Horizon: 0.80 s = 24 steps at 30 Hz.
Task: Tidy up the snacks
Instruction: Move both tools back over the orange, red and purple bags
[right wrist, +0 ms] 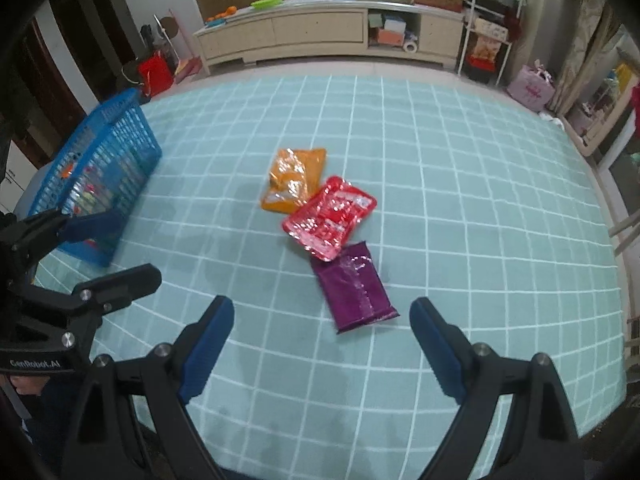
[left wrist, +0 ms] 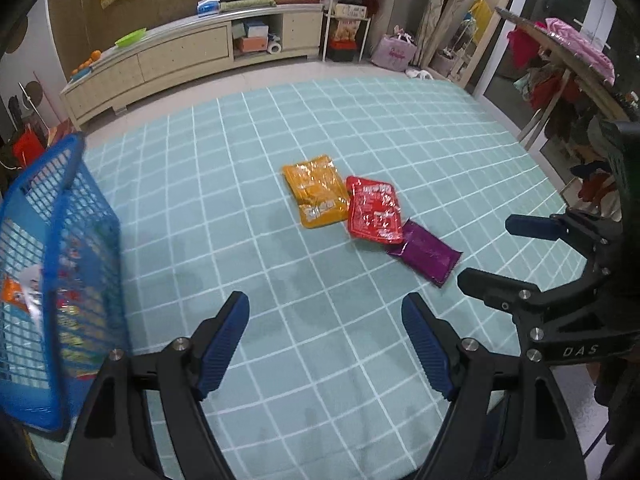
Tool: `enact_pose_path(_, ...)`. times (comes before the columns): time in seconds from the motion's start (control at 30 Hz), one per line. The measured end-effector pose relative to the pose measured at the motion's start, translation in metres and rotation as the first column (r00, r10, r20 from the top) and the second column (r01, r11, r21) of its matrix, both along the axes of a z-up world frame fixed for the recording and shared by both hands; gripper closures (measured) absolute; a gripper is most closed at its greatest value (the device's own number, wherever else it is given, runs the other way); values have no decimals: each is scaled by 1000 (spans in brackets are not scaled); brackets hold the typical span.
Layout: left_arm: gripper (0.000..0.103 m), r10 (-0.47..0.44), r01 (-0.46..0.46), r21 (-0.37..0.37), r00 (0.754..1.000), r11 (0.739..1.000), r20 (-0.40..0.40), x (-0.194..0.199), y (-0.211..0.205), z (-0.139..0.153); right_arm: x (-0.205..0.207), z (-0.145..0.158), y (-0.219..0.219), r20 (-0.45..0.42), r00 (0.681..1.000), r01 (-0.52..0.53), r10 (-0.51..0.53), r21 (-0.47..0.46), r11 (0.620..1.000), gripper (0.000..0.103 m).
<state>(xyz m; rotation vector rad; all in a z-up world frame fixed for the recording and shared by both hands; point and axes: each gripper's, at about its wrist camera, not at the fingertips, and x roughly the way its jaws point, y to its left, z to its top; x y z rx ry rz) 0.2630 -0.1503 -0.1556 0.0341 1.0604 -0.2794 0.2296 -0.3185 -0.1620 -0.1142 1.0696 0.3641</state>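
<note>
Three snack packets (left wrist: 370, 216) lie beside blue basket (left wrist: 60, 264).

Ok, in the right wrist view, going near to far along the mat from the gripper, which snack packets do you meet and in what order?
purple packet → red packet → orange packet. The red one overlaps both neighbours' edges, but the order is clear. All three lie on the green checked mat.

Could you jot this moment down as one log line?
left tongs open, empty | right tongs open, empty | three snack packs on mat | basket left
</note>
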Motion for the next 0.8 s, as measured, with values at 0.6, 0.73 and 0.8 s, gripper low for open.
enact_pose_path(0.6,26,-61,63,29,994,998,-86,41,-26,-54,37,-62,-7,-27,993,-118,117,-27,993,37)
enact_pose_path(0.73,26,-70,73,31,994,997,-79,44,-31,-52,32,-59,-12,-10,992,-125,125,-34,992,50)
enact_pose_path(0.8,26,-77,80,26,994,997,-80,45,-34,-51,28,-57,-17,-11,994,-113,112,-27,993,51)
